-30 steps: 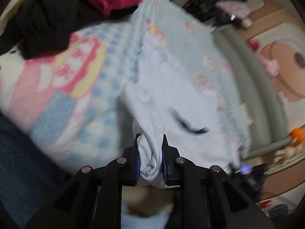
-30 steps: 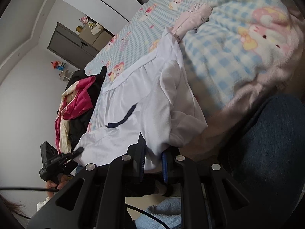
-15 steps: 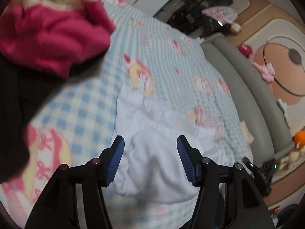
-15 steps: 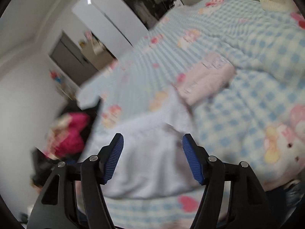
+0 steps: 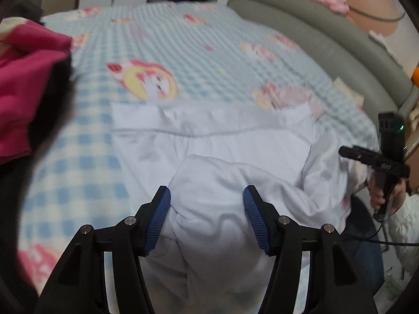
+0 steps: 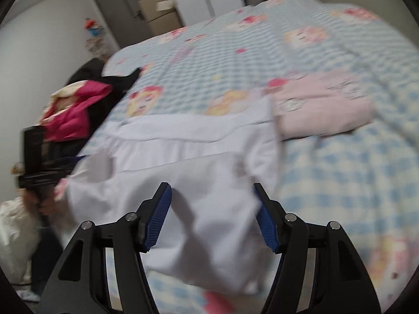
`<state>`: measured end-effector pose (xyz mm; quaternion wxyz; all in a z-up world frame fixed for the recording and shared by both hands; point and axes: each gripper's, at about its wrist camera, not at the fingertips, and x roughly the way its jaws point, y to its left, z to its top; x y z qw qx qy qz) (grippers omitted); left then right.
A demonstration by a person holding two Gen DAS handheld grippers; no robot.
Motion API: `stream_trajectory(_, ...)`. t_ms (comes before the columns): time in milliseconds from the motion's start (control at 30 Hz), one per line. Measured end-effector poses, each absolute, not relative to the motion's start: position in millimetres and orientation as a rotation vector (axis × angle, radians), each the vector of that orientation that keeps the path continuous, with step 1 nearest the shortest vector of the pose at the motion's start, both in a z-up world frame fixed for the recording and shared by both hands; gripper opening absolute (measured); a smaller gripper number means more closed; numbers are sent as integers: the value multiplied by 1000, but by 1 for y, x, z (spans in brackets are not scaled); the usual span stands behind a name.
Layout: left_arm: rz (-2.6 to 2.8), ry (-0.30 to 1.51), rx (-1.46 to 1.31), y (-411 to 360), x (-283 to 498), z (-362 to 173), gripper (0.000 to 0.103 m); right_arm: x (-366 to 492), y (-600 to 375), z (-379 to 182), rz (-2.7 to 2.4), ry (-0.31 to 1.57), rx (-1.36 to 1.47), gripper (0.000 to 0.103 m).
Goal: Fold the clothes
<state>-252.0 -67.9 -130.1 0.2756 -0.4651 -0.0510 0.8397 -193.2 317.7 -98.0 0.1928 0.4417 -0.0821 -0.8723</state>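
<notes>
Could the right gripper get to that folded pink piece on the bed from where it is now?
Probably yes. The right gripper is open and holds nothing, and the pink garment lies in the open on the bedspread, ahead and to its right. Only the edge of the white garment lies near it.

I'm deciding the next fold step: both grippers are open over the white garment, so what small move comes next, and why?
Probably close the left gripper on the bunched fold of the white garment lying between its open jaws. That near edge is rumpled while the far hem lies flat on the bed, and the right gripper is open too.
</notes>
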Motion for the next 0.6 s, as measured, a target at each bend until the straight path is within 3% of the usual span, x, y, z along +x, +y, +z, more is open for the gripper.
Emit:
stream_trajectory(67, 2253, -150, -1274, -66, -255, -138, 41, -200, 314, -114, -2416, -230, 1310, 65)
stream_trajectory(100, 2266, -160, -1274, -66, -254, -139, 13, -203, 315, -123, -2402, -242, 1347, 57)
stream_trajectory(133, 2285, -171, -1266, -67, -253, -135, 13, -206, 315, -132, -2387, -253, 1383, 50)
stream_trajectory(200, 2327, -193, -1243, -70, -251, -122, 12, -201, 320, -123, -2425, -280, 1345, 15)
stream_trajectory(233, 2354, -200, -1228, -72, -250, -113, 12, -199, 322, -118, -2444, -294, 1324, 10)
stream_trajectory(500, 2525, -307, -1164, -91, -296, -81, 13, -221, 332, -59, -2578, -322, 1090, 8)
stream_trajectory(567, 2564, -339, -1158, -96, -312, -79, 18, -243, 337, -67, -2594, -355, 1097, 9)
stream_trajectory(600, 2553, -362, -1211, -98, -323, -88, 26, -256, 337, -78, -2594, -349, 1165, 16)
